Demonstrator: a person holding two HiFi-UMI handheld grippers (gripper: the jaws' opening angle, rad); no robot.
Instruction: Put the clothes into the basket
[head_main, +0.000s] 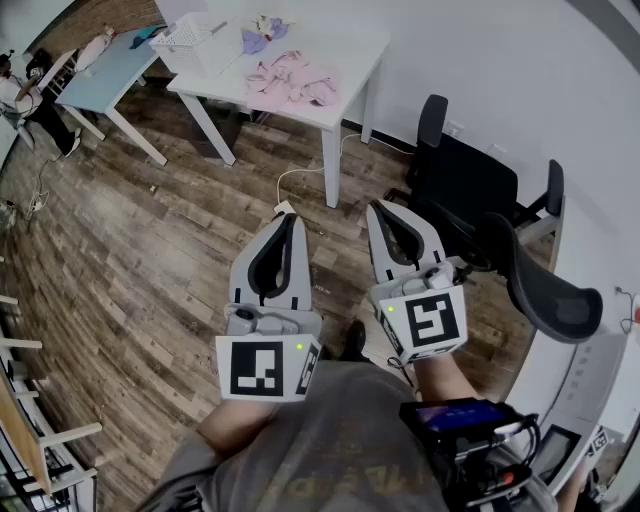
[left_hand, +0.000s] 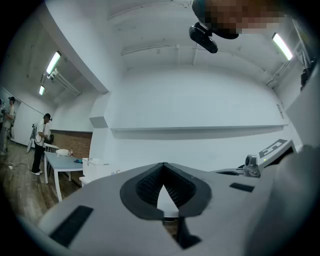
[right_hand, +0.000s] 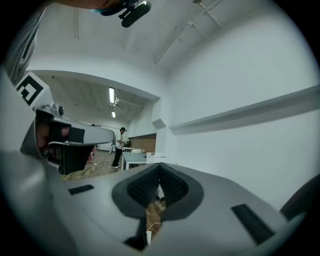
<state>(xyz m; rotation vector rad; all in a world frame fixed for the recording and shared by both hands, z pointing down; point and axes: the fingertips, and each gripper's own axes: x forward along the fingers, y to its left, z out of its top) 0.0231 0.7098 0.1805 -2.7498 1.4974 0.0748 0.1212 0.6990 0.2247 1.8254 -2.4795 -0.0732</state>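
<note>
Wood floor (head_main: 150, 250) leads to one far table (head_main: 355, 60): one white mesh basket (head_main: 190, 40) left, crumpled pink clothes (head_main: 295, 80) and lilac clothes (head_main: 262, 35) beside. Near, left gripper (head_main: 288, 222) and right gripper (head_main: 380, 210) closed, empty.
</note>
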